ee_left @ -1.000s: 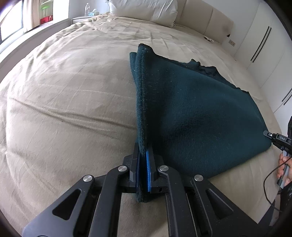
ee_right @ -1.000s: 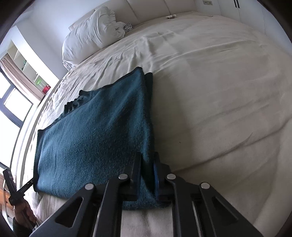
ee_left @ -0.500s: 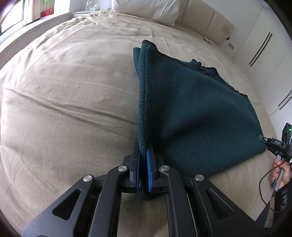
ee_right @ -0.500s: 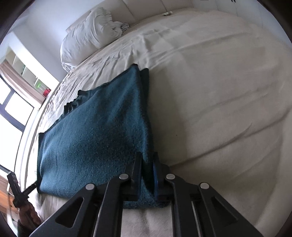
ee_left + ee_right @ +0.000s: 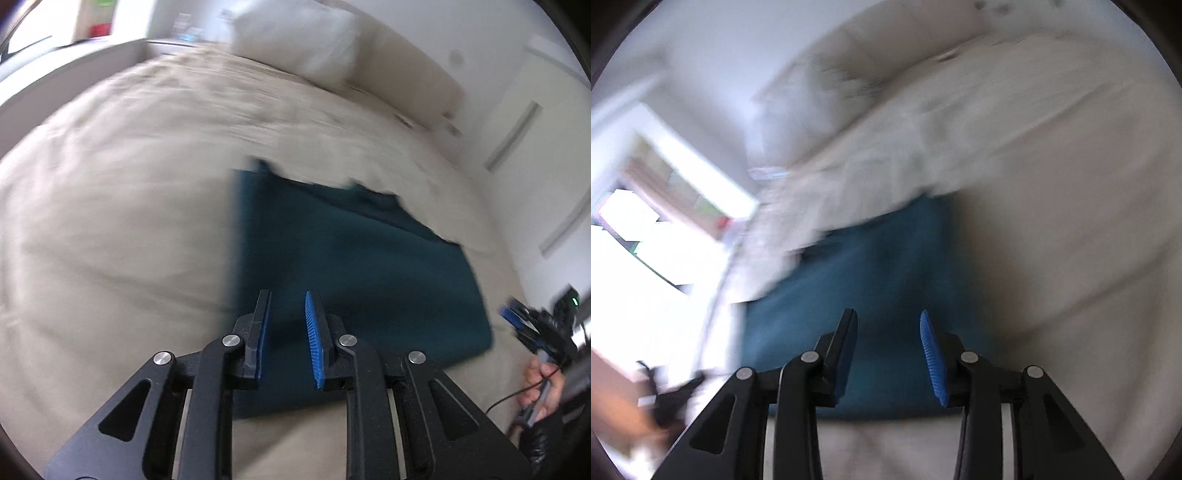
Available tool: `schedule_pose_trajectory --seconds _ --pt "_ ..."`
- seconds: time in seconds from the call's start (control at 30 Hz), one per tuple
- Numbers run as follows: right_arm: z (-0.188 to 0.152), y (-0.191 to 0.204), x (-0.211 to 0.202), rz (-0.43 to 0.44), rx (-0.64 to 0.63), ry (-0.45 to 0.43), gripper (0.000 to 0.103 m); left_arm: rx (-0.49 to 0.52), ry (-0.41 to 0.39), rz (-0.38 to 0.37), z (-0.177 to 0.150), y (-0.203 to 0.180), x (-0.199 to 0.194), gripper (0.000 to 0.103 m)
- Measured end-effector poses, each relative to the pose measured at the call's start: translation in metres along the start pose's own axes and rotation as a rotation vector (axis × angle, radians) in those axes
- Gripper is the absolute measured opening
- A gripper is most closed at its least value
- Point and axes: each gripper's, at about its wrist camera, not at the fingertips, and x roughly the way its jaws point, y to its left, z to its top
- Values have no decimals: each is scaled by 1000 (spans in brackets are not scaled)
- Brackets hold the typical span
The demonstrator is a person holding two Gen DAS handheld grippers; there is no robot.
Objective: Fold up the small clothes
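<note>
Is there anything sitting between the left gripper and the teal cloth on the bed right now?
Nothing visible does. The left gripper hangs just above the near corner of the teal cloth, its jaws just opened with nothing pinched between them. Only bare bed sheet surrounds the cloth; the right gripper is off at the far corner.

Right tool parted, above teal cloth, bed

A wide bed covered in a creased beige sheet fills both views. A white pillow lies at its far end against a pale padded headboard. White wardrobe doors stand beyond the bed's right side, and a bright window shows, blurred, in the right wrist view.
</note>
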Motion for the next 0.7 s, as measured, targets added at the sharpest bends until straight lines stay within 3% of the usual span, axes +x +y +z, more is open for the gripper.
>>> schedule_pose_trajectory --seconds 0.03,0.13,0.2,0.27,0.3,0.33,0.4,0.5,0.7 --pt "-7 9 22 142 37 68 39 28 24 -41 -1 -19 16 17" --pt "-33 27 79 324 106 194 39 94 68 -104 -14 -52 48 17" --pt "-47 27 112 368 159 266 39 121 111 -100 -29 -65 72 17" --pt "-59 25 136 327 179 318 38 105 152 -64 -40 -58 92 17" --pt "-62 22 142 288 165 314 26 80 145 -82 -44 -51 91 17" --pt "-62 16 142 273 164 303 18 55 134 -110 -46 -43 87 17" --pt "-61 -2 133 284 209 269 17 50 126 -118 -48 -31 80 17" --pt "-52 -43 102 255 273 143 2 2 114 -140 -49 -7 71 17" --pt "-35 -123 24 144 423 -117 0 -101 59 -138 -52 37 43 17"
